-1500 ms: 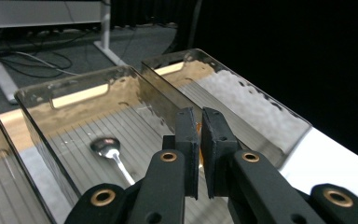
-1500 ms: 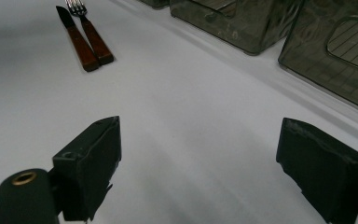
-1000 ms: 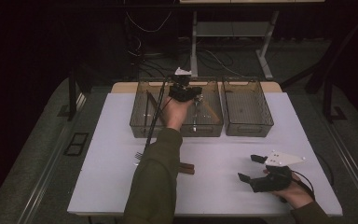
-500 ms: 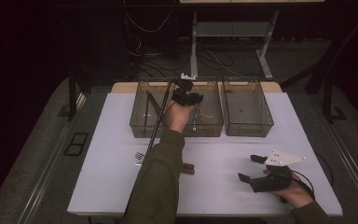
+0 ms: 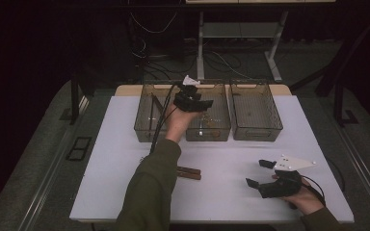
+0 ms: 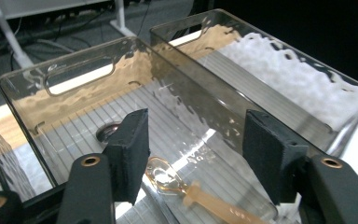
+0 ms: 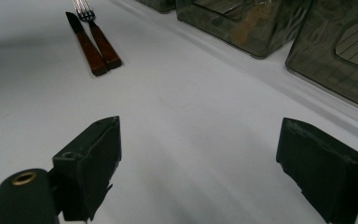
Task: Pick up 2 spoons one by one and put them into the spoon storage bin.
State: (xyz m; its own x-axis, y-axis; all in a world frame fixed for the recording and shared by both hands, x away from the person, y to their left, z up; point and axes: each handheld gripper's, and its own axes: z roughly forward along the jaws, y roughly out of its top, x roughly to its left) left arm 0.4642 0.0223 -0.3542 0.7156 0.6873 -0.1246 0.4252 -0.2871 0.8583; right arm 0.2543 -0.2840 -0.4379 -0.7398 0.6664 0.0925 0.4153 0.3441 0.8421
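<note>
My left gripper (image 5: 206, 104) hovers over the middle smoky plastic bin (image 5: 207, 137), its jaws open and empty (image 6: 193, 140). Below the jaws, on the ribbed floor of that bin (image 6: 74, 79), lies a spoon (image 6: 168, 179) with a clear amber bowl and a tan handle. A second round bowl (image 6: 107, 133) shows behind the left jaw. My right gripper (image 5: 256, 173) rests low over the white table at the near right, open with nothing between its jaws (image 7: 214, 158). A fork and a knife (image 7: 93, 42) with brown handles lie side by side on the table (image 5: 189, 172), partly hidden by the left forearm.
Three bins stand in a row at the back of the white table (image 5: 231, 202): a left bin (image 5: 144, 115) holding a dark utensil, the middle one, and a right bin (image 5: 255, 134). The left gripper's cable (image 5: 160, 120) trails across the left bin.
The left gripper has shifted slightly toward the person over the middle bin. The right gripper has stayed where it was.
</note>
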